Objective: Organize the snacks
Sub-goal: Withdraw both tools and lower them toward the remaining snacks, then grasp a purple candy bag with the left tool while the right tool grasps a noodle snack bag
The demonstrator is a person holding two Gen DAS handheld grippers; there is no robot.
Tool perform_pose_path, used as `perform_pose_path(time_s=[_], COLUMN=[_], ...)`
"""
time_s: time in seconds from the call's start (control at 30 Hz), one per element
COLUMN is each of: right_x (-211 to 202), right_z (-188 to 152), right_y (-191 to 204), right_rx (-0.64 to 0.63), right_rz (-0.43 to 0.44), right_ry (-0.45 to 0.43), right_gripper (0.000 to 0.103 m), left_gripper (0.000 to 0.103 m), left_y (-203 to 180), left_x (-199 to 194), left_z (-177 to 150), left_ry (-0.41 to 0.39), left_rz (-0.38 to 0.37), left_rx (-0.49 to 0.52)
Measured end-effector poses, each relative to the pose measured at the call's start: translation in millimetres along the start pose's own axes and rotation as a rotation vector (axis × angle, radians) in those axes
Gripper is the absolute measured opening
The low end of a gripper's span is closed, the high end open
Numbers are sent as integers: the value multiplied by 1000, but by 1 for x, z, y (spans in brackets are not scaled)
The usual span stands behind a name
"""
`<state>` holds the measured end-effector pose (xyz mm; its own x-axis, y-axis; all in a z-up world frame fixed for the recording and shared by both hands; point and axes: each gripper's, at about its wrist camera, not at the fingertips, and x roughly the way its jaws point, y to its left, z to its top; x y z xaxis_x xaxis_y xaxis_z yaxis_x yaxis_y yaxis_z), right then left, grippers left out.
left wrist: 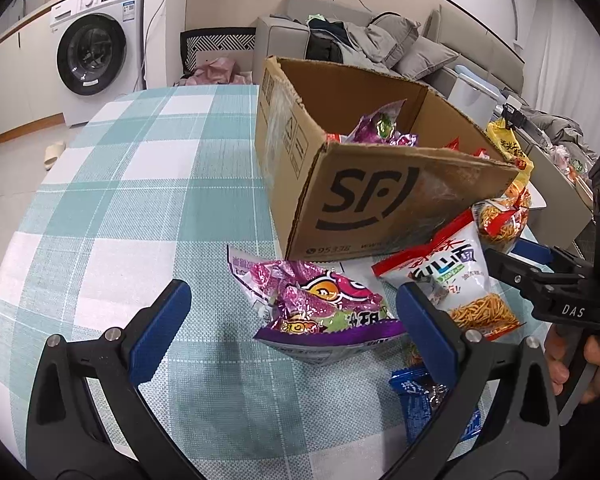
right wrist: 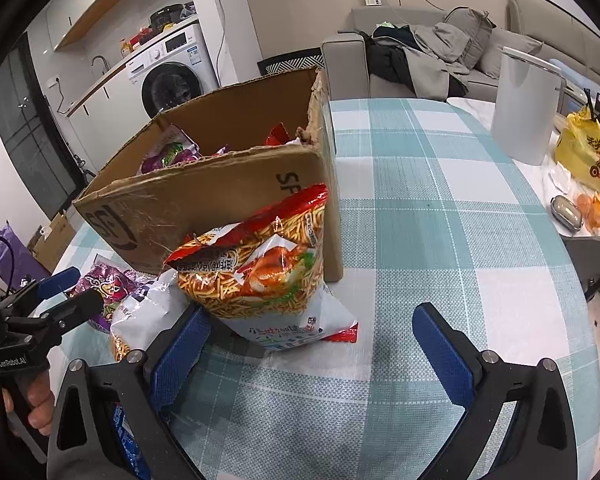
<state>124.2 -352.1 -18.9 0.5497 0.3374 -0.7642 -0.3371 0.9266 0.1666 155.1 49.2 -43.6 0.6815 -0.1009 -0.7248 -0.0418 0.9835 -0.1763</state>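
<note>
Snacks remain loose on the worktop (left wrist: 148, 184) beside the cardboard box (left wrist: 364, 200). Left tongs (left wrist: 296, 332) gape wide, empty, before the purple bag (left wrist: 320, 308); right tongs (right wrist: 312, 344) likewise before the noodle bag (right wrist: 272, 268). Risk: slippery, puffed film squirts free or bursts under a hard pinch.

Checked tablecloth table (left wrist: 140, 184): cardboard box (left wrist: 380, 196), purple packet (left wrist: 324, 308), noodle bags (right wrist: 268, 272).

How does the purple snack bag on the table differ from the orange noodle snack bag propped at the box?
The purple snack bag lies flat on the tablecloth in front of the cardboard box; the orange noodle snack bag stands upright, leaning against the box. The purple one carries cartoon art, the orange one a roast chicken picture. The purple one sits before the left tool, the orange one before the right tool. Neither is gripped.
</note>
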Motion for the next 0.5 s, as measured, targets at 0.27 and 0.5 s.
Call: perform_pose_path(time_s=[0.27,0.5], right_x=[5,7], right_z=[5,4], right_y=[7,8], right_rx=[-20,-32], right_rz=[-6,10], right_ry=[-18,-12], right_gripper=[100,88], left_gripper=[102,102], left_y=[6,6], left_x=[13,21], left_z=[-3,-6], left_ry=[34,58], left_rz=[-6,-18], left_rx=[-24,-5])
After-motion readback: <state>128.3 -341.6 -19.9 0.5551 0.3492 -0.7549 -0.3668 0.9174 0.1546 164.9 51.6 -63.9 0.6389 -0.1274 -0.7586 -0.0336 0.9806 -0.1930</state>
